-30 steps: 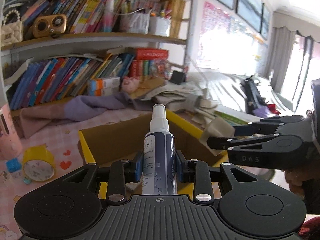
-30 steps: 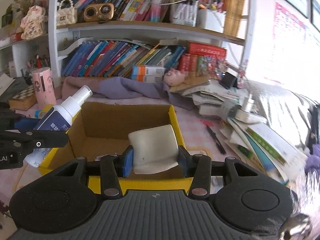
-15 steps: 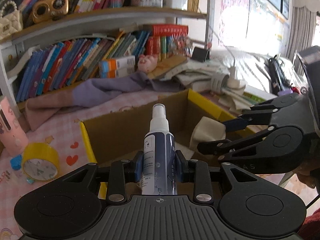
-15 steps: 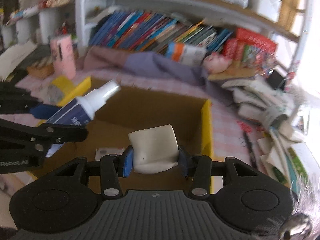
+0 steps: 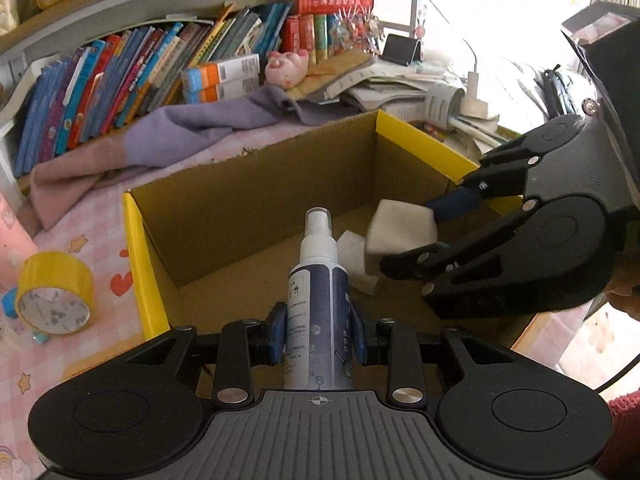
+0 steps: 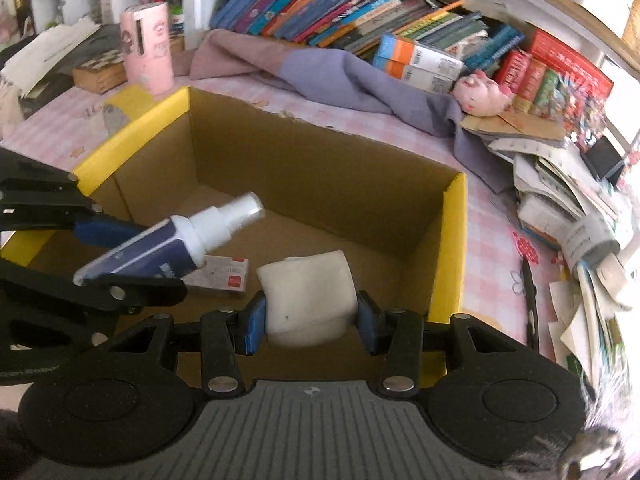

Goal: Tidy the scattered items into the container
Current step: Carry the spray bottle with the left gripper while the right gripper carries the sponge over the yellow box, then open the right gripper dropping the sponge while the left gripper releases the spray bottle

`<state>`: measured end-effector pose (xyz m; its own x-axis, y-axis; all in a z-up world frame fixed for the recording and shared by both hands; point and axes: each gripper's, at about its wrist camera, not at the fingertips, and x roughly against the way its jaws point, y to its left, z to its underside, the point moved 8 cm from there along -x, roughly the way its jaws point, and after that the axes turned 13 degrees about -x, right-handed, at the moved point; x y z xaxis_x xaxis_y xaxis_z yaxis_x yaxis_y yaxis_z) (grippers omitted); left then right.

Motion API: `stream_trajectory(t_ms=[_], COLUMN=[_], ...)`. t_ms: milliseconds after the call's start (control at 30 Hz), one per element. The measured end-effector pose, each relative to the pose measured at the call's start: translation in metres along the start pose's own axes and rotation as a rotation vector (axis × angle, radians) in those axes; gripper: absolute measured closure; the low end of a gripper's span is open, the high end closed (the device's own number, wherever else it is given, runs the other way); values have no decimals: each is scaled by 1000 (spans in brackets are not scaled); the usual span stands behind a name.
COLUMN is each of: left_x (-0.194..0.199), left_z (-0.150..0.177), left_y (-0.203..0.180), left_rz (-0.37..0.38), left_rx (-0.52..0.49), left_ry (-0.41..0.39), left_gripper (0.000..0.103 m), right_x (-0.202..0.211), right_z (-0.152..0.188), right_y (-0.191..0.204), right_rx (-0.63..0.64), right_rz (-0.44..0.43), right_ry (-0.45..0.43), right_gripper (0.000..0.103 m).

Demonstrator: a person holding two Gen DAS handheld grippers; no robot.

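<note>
My left gripper (image 5: pixel 318 334) is shut on a dark blue spray bottle (image 5: pixel 317 320) with a white nozzle, held over the open cardboard box (image 5: pixel 256 200) with yellow flaps. My right gripper (image 6: pixel 310 320) is shut on a cream sponge block (image 6: pixel 308 300), also inside the box mouth. In the left wrist view the right gripper (image 5: pixel 436 226) comes in from the right with the sponge (image 5: pixel 400 228). The right wrist view shows the left gripper (image 6: pixel 128 256) at the left with the bottle (image 6: pixel 168 244). A small white carton (image 6: pixel 220 274) lies on the box floor.
A yellow tape roll (image 5: pixel 54 292) and a pink cup (image 6: pixel 148 46) stand left of the box on the pink checked cloth. A purple garment (image 5: pixel 192 128), a pink pig toy (image 5: pixel 286 66) and rows of books (image 5: pixel 120 80) lie behind. Piled papers (image 6: pixel 576 232) crowd the right side.
Both grippers have tipped downward and sunk toward the box. The bottle and the sponge now hang inside the box mouth, closer to its floor and to each other.
</note>
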<state>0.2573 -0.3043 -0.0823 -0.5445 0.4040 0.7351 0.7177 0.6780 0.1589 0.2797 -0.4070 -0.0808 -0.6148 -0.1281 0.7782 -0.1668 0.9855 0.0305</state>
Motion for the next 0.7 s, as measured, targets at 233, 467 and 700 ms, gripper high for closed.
stream_trajectory(t_ms=[233, 467, 700], left_x=[-2, -5, -3], left_z=[1, 1, 2], left_y=[-2, -3, -3], left_rz=[-3, 3, -25], left_rx=[-13, -14, -7], left_ry=[15, 19, 3], left_gripper=[72, 72, 71], right_x=[-14, -20, -19], right_z=[8, 9, 9], right_y=[12, 12, 9], right_rx=[52, 48, 23], right_rz=[-21, -35, -42], right_ry=[74, 118, 118], right_gripper=[61, 61, 59])
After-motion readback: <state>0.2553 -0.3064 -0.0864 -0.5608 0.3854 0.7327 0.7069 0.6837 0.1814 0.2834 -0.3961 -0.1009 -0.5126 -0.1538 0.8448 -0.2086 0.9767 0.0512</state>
